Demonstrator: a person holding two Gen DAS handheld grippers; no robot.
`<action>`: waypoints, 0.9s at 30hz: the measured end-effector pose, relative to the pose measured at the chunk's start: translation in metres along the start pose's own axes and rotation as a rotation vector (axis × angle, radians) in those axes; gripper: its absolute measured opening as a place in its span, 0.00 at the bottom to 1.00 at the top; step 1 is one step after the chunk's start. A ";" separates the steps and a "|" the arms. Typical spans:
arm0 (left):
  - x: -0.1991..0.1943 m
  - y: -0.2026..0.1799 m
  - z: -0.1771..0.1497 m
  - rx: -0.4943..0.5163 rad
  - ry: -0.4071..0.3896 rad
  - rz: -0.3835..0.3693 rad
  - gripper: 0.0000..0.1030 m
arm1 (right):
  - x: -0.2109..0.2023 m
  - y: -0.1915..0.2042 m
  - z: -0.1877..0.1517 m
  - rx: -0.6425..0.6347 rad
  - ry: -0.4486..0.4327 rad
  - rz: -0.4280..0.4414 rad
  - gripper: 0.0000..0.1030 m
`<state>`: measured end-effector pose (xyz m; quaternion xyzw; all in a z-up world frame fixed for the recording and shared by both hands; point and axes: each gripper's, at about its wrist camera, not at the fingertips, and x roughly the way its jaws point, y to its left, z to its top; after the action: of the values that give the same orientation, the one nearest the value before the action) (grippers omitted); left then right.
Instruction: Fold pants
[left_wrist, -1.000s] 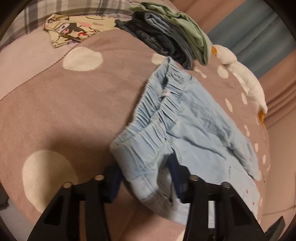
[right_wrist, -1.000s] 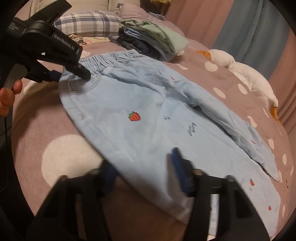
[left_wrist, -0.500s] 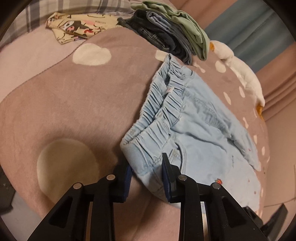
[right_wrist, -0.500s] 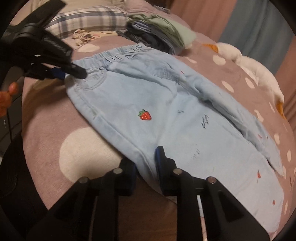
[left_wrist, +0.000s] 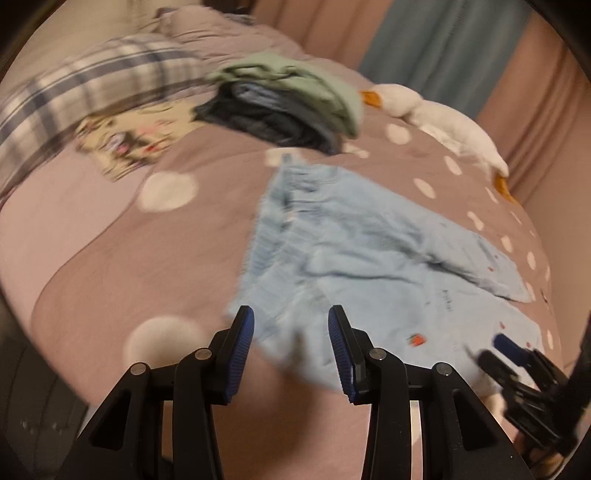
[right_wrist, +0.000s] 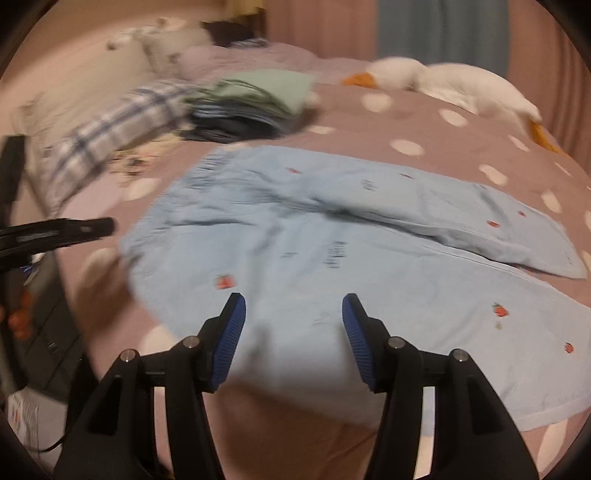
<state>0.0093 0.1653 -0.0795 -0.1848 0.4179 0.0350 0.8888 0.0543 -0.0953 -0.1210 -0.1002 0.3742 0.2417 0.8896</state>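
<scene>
My left tool (left_wrist: 291, 345) and right tool (right_wrist: 293, 332) had just opened, releasing the pants (right_wrist: 332, 240); both stood empty, regrasp needed.

Bed (right_wrist: 369, 133) covered with mauve bedspread bearing pale round dots. Directly on it, in the middle: light blue pants (right_wrist: 332, 236) with small strawberry marks, spread flat, waistband toward the pillows, the far leg lying partly over the near one. Beyond the waistband, close to it: stack of folded clothes (left_wrist: 291, 107), dark pieces below, green piece on top. To the left of the stack: yellowish printed cloth (left_wrist: 136, 136), flat, too blurred to read. Behind that: plaid pillow (left_wrist: 85, 85). Along the far edge, by the curtains: white plush goose (right_wrist: 443, 85) with orange beak, lying on its side.
</scene>
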 end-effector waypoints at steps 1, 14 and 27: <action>0.006 -0.009 0.002 0.021 0.001 -0.011 0.39 | 0.006 -0.002 0.000 0.013 0.006 0.000 0.53; 0.076 -0.048 -0.020 0.223 0.130 0.063 0.39 | 0.030 -0.073 -0.033 0.092 0.127 -0.120 0.40; 0.072 -0.044 -0.021 0.200 0.136 0.053 0.39 | -0.019 -0.173 -0.066 0.290 0.186 -0.479 0.44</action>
<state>0.0504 0.1100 -0.1333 -0.0861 0.4833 0.0041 0.8712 0.0892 -0.2750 -0.1544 -0.0794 0.4505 -0.0412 0.8883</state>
